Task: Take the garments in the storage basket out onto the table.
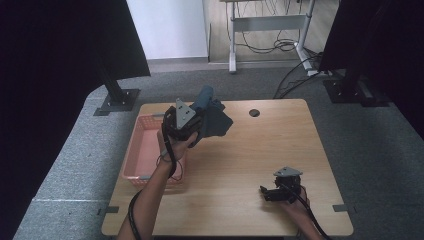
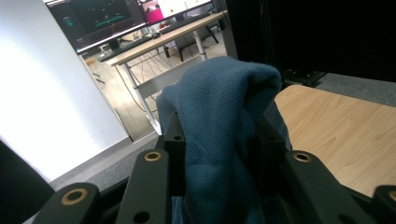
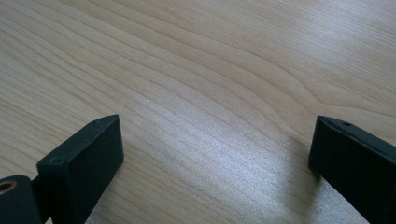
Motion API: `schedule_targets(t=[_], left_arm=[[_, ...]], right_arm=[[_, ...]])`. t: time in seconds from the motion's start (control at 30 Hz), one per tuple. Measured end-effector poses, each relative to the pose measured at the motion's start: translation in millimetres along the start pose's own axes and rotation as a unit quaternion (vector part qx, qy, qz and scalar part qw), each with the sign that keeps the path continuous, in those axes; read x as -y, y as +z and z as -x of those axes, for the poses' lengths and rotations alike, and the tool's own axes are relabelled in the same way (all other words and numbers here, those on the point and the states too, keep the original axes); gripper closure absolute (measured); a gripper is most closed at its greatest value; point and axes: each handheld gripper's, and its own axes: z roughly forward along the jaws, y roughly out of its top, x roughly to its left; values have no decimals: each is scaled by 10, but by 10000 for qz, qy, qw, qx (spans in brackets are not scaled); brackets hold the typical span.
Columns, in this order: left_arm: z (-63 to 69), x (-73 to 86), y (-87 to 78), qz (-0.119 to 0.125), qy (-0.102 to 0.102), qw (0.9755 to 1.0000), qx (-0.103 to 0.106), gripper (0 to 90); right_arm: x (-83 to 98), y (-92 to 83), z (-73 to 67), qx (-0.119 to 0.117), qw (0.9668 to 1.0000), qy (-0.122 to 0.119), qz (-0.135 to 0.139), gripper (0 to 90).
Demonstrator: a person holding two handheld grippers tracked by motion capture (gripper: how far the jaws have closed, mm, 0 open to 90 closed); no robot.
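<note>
In the high view the left gripper (image 1: 186, 126) holds a blue cloth (image 1: 216, 117) above the bench (image 1: 260, 165), just right of the pink basket (image 1: 145, 150); the cloth hangs away from the basket. In the left gripper view its jaws clench the cloth (image 2: 219, 140), whose fold runs lengthwise between them. In the right gripper view the right gripper (image 3: 215, 154) rests with jaws released, well apart from the cloth.

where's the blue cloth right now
The blue cloth is clamped in the left gripper, lifted at the table's far left in the high view, just beside the pink basket.
</note>
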Motion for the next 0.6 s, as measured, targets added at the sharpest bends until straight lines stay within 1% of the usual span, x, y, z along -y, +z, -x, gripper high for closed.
schedule_targets(t=[0.1,0.43,0.6], left_arm=[[39,2,46,-33,31,10000,39,652],[116,75,184,-171,4,9998,74,652],[147,130,223,-229,-3,9997,8,652]], right_arm=[[0,-1,0,-2,10000,0,-4,25],[0,-1,0,-3,10000,-3,-3,25],[0,-1,0,-3,10000,-3,-3,25]])
